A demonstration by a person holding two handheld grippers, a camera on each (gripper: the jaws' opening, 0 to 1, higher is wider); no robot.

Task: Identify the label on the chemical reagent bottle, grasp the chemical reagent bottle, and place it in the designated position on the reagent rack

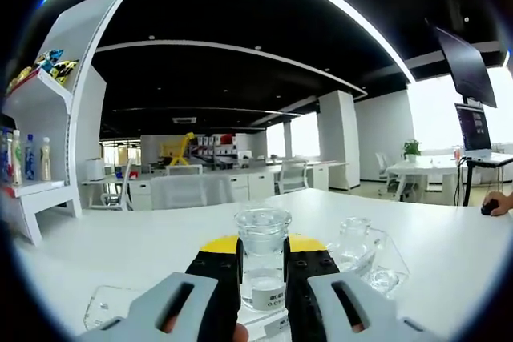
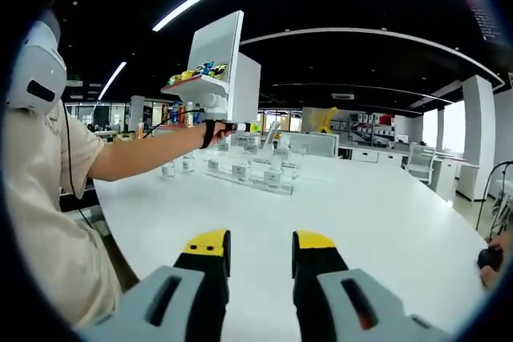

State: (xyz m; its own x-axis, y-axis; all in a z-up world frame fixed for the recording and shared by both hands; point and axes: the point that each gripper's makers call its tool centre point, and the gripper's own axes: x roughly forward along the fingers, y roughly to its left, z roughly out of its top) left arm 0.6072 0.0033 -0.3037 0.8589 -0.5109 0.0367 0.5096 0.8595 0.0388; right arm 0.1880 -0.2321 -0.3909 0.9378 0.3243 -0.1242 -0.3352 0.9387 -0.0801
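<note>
My left gripper point(image 1: 262, 247) is shut on a clear glass reagent bottle point(image 1: 262, 230) with a wide round top and a small white label low on its front. The bottle stands upright between the yellow-tipped jaws, over a clear acrylic reagent rack point(image 1: 394, 260). A second clear bottle point(image 1: 355, 238) sits on the rack just to the right. My right gripper point(image 2: 260, 243) hovers open over the white table with nothing between its jaws. Far ahead of it is the same clear rack point(image 2: 282, 185) with several small bottles, and a person's arm point(image 2: 152, 154) stretches out to it.
A white shelf unit point(image 1: 50, 130) with coloured bottles stands on the table at the left, and it also rises behind the rack point(image 2: 218, 58). The white table point(image 2: 377, 214) spreads wide around the rack. A hand point(image 1: 498, 203) rests at the far right edge.
</note>
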